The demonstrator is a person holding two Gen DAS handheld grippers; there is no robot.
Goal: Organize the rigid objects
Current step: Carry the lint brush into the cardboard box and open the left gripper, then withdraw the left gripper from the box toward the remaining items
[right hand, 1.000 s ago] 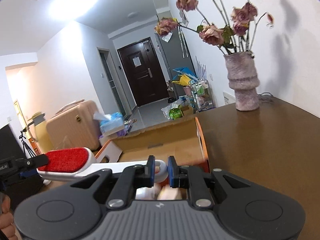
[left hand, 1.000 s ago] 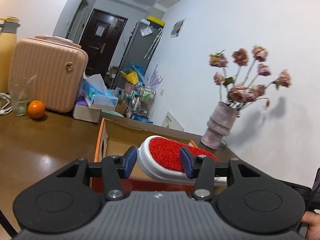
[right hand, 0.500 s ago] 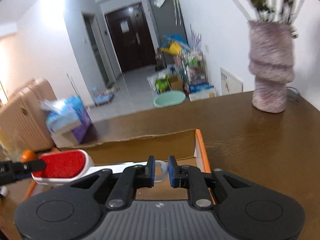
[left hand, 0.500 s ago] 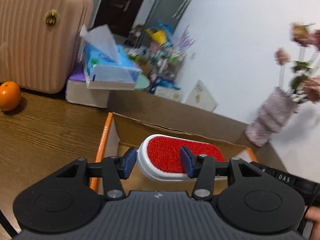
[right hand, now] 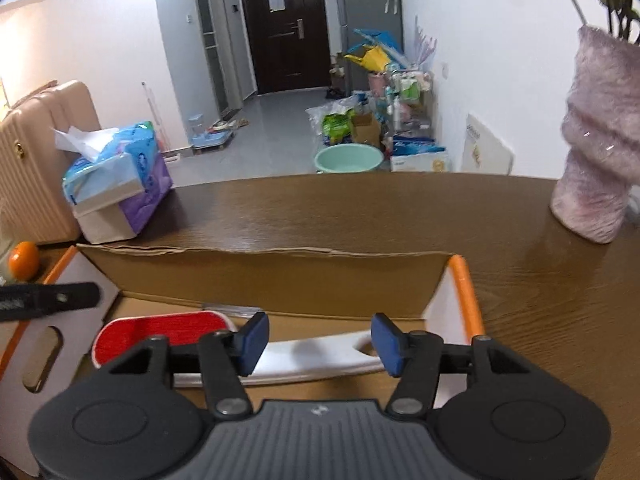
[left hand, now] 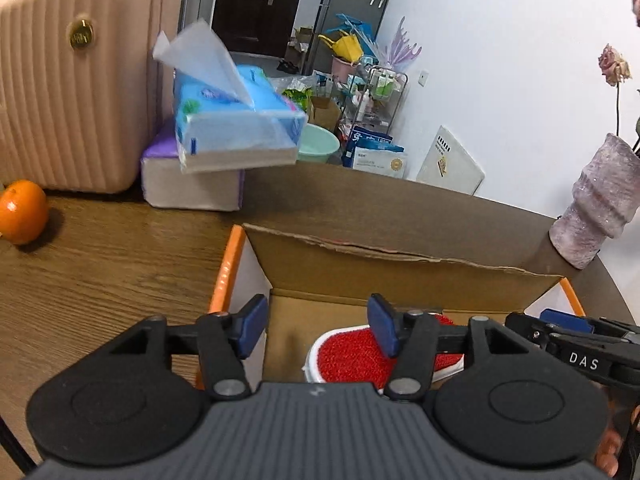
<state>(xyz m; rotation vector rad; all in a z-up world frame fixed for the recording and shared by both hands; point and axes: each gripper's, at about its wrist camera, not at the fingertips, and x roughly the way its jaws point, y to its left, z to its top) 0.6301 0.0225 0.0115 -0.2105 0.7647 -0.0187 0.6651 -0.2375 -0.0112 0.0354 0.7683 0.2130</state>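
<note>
The left gripper (left hand: pixel 318 326) stands with its blue pads spread wide and nothing between them, hanging over the near-left part of the cardboard box (left hand: pixel 392 258). The right gripper (right hand: pixel 320 342) is likewise spread open and grips nothing. Below both of them the lint brush (right hand: pixel 288 356) lies inside the box: its red bristle head points toward the left side and its white handle, with a hole at the end, runs toward the right wall. In the left wrist view only part of the red head shows, the rest being hidden behind the right finger (left hand: pixel 384 330) of that gripper; in the right wrist view the middle of the brush is covered by the left finger (right hand: pixel 252 338), so the join of head and handle cannot be made out. Whether the brush lies flat on the box floor or leans on something is hard to tell.

The box has orange-edged side flaps and a torn brown back flap standing up. It sits on a brown wooden table (right hand: pixel 540 308). At the far left an orange (left hand: pixel 22 212) rests on the table, half cut off in the right wrist view. Behind it stands a pink ribbed case (left hand: pixel 76 92), with a blue tissue pack (left hand: pixel 236 124) stacked on a purple one just beside it. At the far right is a pink vase (right hand: pixel 596 160), its flowers mostly out of frame.
</note>
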